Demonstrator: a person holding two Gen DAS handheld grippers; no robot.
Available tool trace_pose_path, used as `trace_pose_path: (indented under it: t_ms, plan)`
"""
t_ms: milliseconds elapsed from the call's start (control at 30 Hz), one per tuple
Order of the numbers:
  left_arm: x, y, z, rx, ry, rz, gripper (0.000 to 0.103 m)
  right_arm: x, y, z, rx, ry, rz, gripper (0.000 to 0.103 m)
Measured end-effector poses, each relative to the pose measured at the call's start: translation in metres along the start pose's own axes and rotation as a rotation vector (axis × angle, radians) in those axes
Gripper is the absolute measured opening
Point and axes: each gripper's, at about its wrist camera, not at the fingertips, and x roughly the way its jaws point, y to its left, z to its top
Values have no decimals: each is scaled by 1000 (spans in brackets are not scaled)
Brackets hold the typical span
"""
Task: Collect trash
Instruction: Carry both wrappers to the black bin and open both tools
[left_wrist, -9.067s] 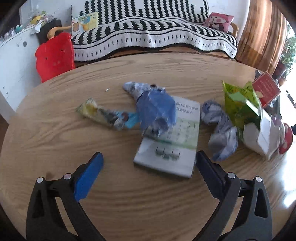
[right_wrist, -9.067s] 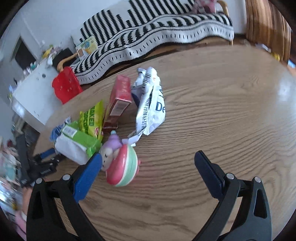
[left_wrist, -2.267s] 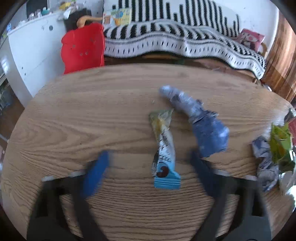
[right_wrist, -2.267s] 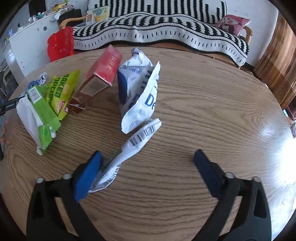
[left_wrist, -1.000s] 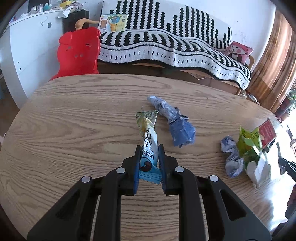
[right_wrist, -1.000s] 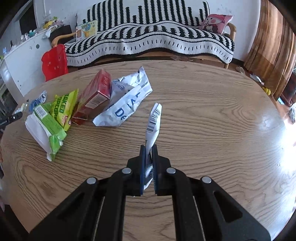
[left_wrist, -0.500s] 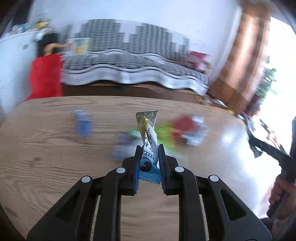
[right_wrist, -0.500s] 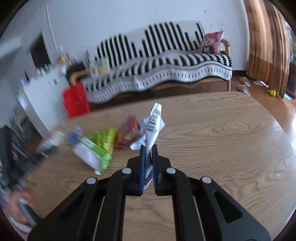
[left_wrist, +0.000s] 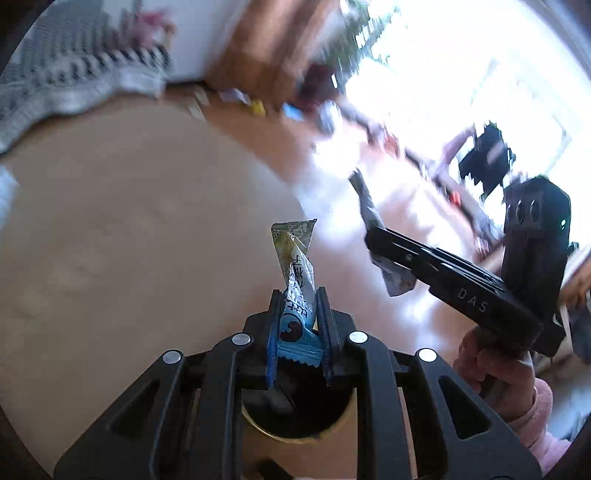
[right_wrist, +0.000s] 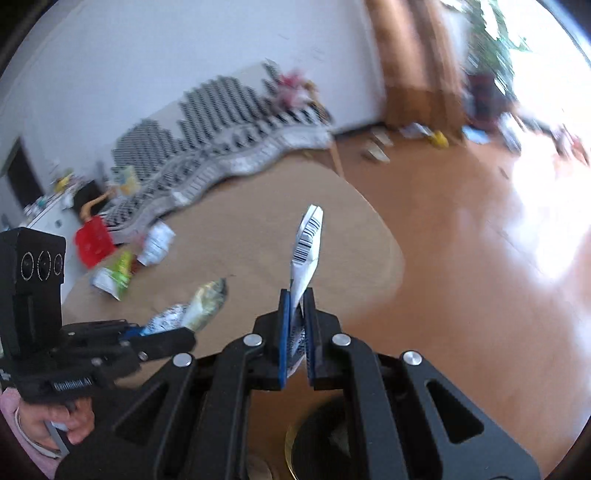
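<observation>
My left gripper (left_wrist: 298, 328) is shut on a blue and yellow snack wrapper (left_wrist: 295, 280), held upright past the table's right end. My right gripper (right_wrist: 296, 328) is shut on a white wrapper with a barcode (right_wrist: 307, 251). Both hang above a dark round bin with a gold rim (left_wrist: 295, 424), which also shows low in the right wrist view (right_wrist: 321, 439). The right gripper appears in the left wrist view (left_wrist: 373, 236) with its wrapper (left_wrist: 391, 273). The left gripper shows in the right wrist view (right_wrist: 162, 332) with its wrapper (right_wrist: 199, 302).
The round wooden table (right_wrist: 258, 240) still carries a green snack bag (right_wrist: 114, 277) and a white bag (right_wrist: 157, 242) at its far side. A red chair (right_wrist: 94, 245) and a striped sofa (right_wrist: 221, 147) stand behind. Bright wooden floor (right_wrist: 480, 277) lies to the right.
Both grippers have swung right, away from the table's middle, carrying their wrappers out over the bin beside the table. Both stay shut.
</observation>
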Motion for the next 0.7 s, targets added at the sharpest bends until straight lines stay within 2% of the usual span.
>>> trace_pose_path:
  t_ms: [100,167,233,367,700]
  plan:
    - [65,-18,-34,28,162,8,17,22,-50,-65,139,123,-30,8]
    - [95,-20,-56,32,258,21,17,39,-80,-110,246,204,-16,8]
    - [110,-18,-65,17,313,19,17,46,-93,-131,289,236,-15,8]
    - [114,-25,-60,74,300,47,17,52,-108,-143,329,254,2,8]
    - [120,-30,-68,63,327,58,17,62,-106,-142,357,277,17,8]
